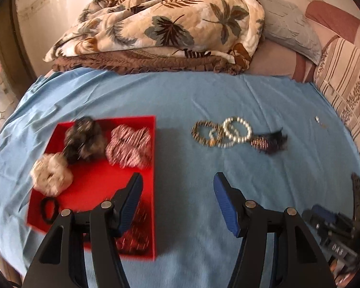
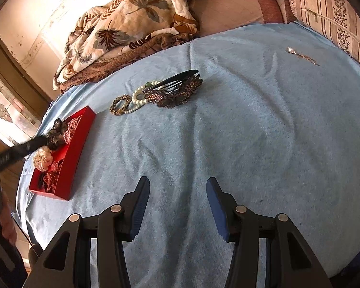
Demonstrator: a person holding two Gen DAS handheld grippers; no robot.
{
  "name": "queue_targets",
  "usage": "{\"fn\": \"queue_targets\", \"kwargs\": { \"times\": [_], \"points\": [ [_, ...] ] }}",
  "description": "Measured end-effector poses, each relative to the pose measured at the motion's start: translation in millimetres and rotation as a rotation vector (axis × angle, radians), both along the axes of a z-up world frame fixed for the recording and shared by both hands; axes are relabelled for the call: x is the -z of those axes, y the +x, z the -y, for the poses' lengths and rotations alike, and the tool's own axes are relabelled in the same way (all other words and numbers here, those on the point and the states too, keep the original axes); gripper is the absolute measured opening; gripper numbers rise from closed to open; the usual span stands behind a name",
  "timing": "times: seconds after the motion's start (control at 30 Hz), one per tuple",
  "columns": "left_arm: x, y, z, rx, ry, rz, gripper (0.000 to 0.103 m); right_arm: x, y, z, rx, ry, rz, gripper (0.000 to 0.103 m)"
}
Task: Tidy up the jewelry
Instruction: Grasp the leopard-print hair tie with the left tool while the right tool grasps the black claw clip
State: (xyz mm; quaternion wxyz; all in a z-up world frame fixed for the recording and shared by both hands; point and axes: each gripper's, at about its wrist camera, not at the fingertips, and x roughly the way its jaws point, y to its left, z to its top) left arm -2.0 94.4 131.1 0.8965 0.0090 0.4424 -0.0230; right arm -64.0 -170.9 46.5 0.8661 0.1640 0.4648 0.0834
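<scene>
A red tray (image 1: 96, 184) (image 2: 80, 134) on a blue cloth holds several scrunchies: a white one (image 1: 51, 175), a dark grey one (image 1: 84, 139), a red-white one (image 1: 129, 146), a dark red one (image 1: 136, 235) and a black hair tie (image 1: 49, 210). To its right lie a bronze bead bracelet (image 1: 205, 133) (image 2: 120, 105), a pearl bracelet (image 1: 236, 132) (image 2: 139, 96) and a beaded hair clip (image 1: 268, 141) (image 2: 177, 90). A small pendant chain (image 2: 300, 55) lies far right. My left gripper (image 1: 177, 180) is open above the tray's right edge. My right gripper (image 2: 177, 184) is open and empty over bare cloth.
A leaf-print blanket (image 1: 170, 21) (image 2: 132, 24) is heaped at the back of the bed. Pillows (image 1: 292, 31) lie at the back right. The right gripper's body (image 1: 336, 220) shows at the lower right of the left wrist view.
</scene>
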Motion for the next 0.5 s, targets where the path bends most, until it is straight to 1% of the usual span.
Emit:
{"fn": "queue_targets", "kwargs": {
  "times": [0.07, 0.13, 0.2, 0.23, 0.3, 0.33, 0.37, 0.5],
  "points": [
    [4, 20, 3, 0.024, -0.02, -0.009, 0.06, 0, 9, 3, 0.006, 0.008, -0.001, 0.053],
    [9, 38, 7, 0.037, -0.03, -0.02, 0.056, 0, 20, 8, 0.017, 0.029, -0.001, 0.053],
    [18, 61, 12, 0.049, -0.025, -0.042, 0.049, -1, 35, 13, 0.033, 0.064, 0.004, 0.053],
    [23, 68, 13, 0.045, -0.022, -0.052, 0.048, -1, 42, 15, 0.039, 0.08, 0.006, 0.053],
    [37, 91, 13, 0.033, -0.03, -0.093, 0.037, -1, 60, 18, 0.05, 0.115, 0.008, 0.053],
    [43, 102, 12, 0.026, -0.038, -0.113, 0.035, -1, 67, 19, 0.055, 0.13, 0.008, 0.053],
    [48, 109, 11, 0.02, -0.045, -0.125, 0.033, -1, 75, 20, 0.06, 0.146, 0.008, 0.053],
    [65, 132, 10, 0.007, -0.058, -0.15, 0.033, 4, 105, 26, 0.083, 0.219, 0.001, 0.053]
  ]
}}
